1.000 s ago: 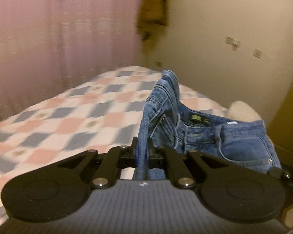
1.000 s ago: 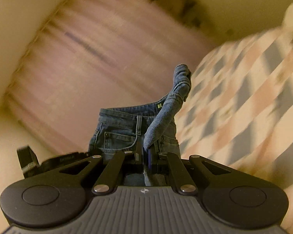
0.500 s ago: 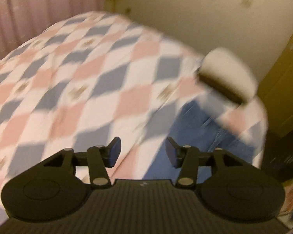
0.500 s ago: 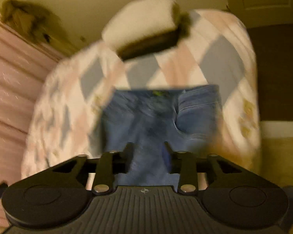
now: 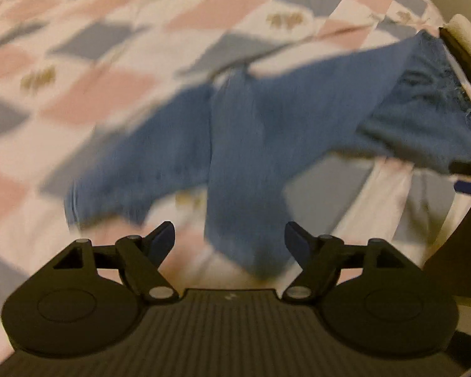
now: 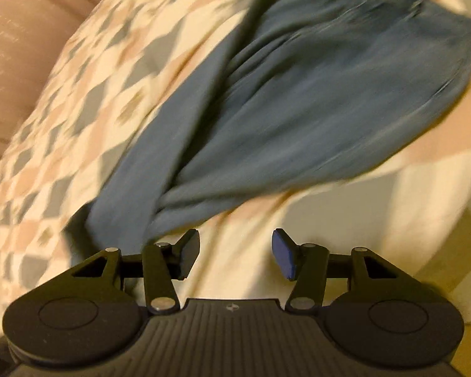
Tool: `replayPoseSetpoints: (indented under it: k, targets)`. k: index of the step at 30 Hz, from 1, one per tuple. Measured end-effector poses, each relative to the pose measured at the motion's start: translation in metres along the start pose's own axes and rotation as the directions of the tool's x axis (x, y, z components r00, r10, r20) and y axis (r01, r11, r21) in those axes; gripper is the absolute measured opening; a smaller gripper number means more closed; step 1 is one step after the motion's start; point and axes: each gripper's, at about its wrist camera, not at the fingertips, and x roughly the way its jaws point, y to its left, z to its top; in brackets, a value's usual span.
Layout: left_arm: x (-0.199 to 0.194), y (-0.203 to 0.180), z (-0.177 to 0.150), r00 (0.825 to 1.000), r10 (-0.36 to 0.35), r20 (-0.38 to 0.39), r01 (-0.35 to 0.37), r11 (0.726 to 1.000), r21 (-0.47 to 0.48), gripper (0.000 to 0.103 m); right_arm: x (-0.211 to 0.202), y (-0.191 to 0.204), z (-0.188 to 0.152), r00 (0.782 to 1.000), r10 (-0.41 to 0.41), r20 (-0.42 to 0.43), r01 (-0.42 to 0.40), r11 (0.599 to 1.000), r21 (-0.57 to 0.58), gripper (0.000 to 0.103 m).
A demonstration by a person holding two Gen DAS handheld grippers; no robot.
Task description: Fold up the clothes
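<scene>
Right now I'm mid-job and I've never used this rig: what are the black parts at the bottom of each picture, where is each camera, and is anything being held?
There is no robot arm here. A person holds a two-finger tool in each hand, and each tool carries a wide-angle camera that looks forward along its fingers. The black parts are those tools. One picture comes from the left tool, the other from the right tool. Both look down at a pair of blue jeans spread on a bed with a checked pink, grey and white cover. Both pictures are blurred, so fine detail is lost. Both tools stand open with nothing between their fingers; the jeans lie loose on the bed.
</scene>
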Motion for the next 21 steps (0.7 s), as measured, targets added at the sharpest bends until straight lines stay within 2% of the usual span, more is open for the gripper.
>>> replayPoseSetpoints:
  k: [2, 3, 5, 6, 7, 8, 10, 12, 14, 16, 18, 21]
  targets:
    - [0.0, -0.012, -0.021, 0.999, 0.021, 0.032, -0.024, 0.995, 0.093, 0.074, 0.003, 0.012, -0.015, 1.0, 0.013, -0.023, -0.013, 1.0, -0.013, 0.058]
    - [0.004, -0.022, -0.029, 0.997, 0.044, 0.062, -0.055, 0.981, 0.186, 0.074, 0.003, 0.013, -0.022, 0.999, 0.006, -0.031, -0.007, 1.0, -0.021, 0.06]
    - [0.012, -0.042, -0.044, 0.989, 0.08, 0.127, -0.122, 0.923, 0.364, 0.074, 0.002, 0.015, -0.035, 0.999, -0.007, -0.047, 0.005, 0.999, -0.037, 0.063]
    - [0.017, -0.052, -0.053, 0.982, 0.093, 0.163, -0.158, 0.877, 0.453, 0.074, 0.002, 0.016, -0.042, 0.998, -0.014, -0.055, 0.011, 0.999, -0.046, 0.065]
    - [0.021, -0.062, -0.064, 0.974, 0.098, 0.206, -0.199, 0.807, 0.556, 0.074, 0.001, 0.017, -0.048, 0.998, -0.021, -0.063, 0.017, 0.998, -0.054, 0.065]
    - [0.025, -0.071, -0.075, 0.964, 0.097, 0.249, -0.24, 0.724, 0.647, 0.074, 0.001, 0.017, -0.055, 0.997, -0.027, -0.07, 0.023, 0.998, -0.063, 0.067]
    - [0.035, -0.08, -0.101, 0.943, 0.07, 0.324, -0.31, 0.529, 0.79, 0.075, 0.0, 0.019, -0.068, 0.995, -0.041, -0.086, 0.035, 0.996, -0.08, 0.067]
    - [0.045, -0.08, -0.127, 0.925, 0.023, 0.38, -0.368, 0.316, 0.875, 0.075, -0.001, 0.014, -0.077, 0.994, -0.052, -0.1, 0.046, 0.997, -0.062, 0.068]
    - [0.056, -0.073, -0.145, 0.918, -0.011, 0.397, -0.39, 0.163, 0.906, 0.074, -0.004, 0.001, -0.083, 0.993, -0.052, -0.11, 0.051, 0.999, -0.012, 0.068]
    - [0.07, -0.064, -0.16, 0.912, -0.049, 0.406, -0.405, 0.026, 0.914, 0.073, -0.006, -0.01, -0.088, 0.991, -0.052, -0.12, 0.055, 0.998, 0.028, 0.071]
    - [0.085, -0.058, -0.171, 0.894, -0.077, 0.442, -0.447, -0.086, 0.89, 0.07, -0.006, -0.02, -0.092, 0.99, -0.051, -0.131, 0.06, 0.996, 0.06, 0.072]
    - [0.105, -0.054, -0.178, 0.874, -0.1, 0.476, -0.487, -0.19, 0.853, 0.062, -0.007, -0.033, -0.095, 0.988, -0.05, -0.148, 0.064, 0.994, 0.088, 0.072]
